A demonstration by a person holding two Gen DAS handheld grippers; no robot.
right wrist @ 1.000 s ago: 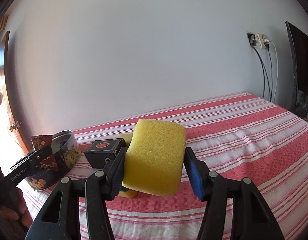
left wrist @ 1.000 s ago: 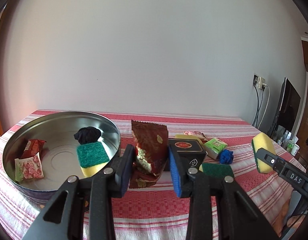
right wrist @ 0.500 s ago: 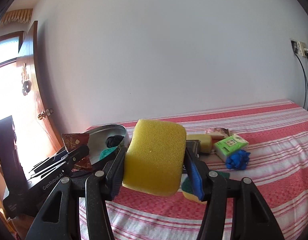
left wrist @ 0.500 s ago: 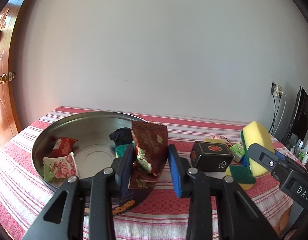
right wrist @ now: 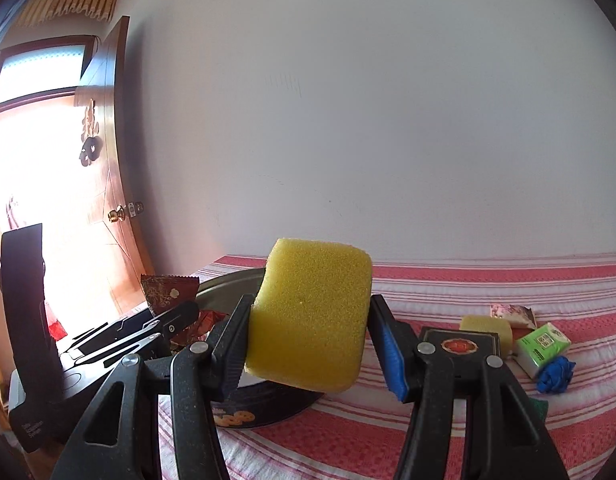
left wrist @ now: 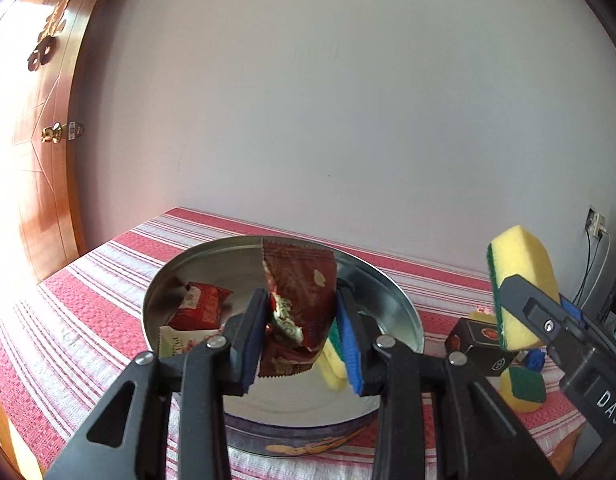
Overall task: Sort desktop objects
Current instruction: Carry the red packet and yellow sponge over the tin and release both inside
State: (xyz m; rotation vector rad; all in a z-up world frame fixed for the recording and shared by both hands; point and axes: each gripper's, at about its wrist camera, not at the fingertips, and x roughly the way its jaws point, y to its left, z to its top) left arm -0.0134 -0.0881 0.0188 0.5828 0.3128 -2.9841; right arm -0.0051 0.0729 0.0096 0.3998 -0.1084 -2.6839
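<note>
At the far left a wooden door with a brass knob stands against the pale wall. On the table, covered in a red and white striped cloth, sits a round metal tin with a dark printed side. Inside it, toward its left wall, lie a small red snack packet and a white packet with pink print, the red one resting partly over the white one. The left gripper is above the tin, pinching a dark red foil wrapper between its two fingers, so the wrapper stands upright over the tin's floor. Just right of the wrapper, partly hidden by the right finger, a yellow sponge with a green scrub face lies in the tin. To the right of the tin, on the cloth, a black box with a red emblem stands near a second yellow and green sponge and a crumpled blue object. In the right wrist view a green tissue pack and a pink patterned packet lie just beyond the box, with another yellow sponge behind it. The right gripper is clamped on a large yellow sponge, held off the cloth beside the tin's right edge; in the left wrist view its green scrub layer faces left.
</note>
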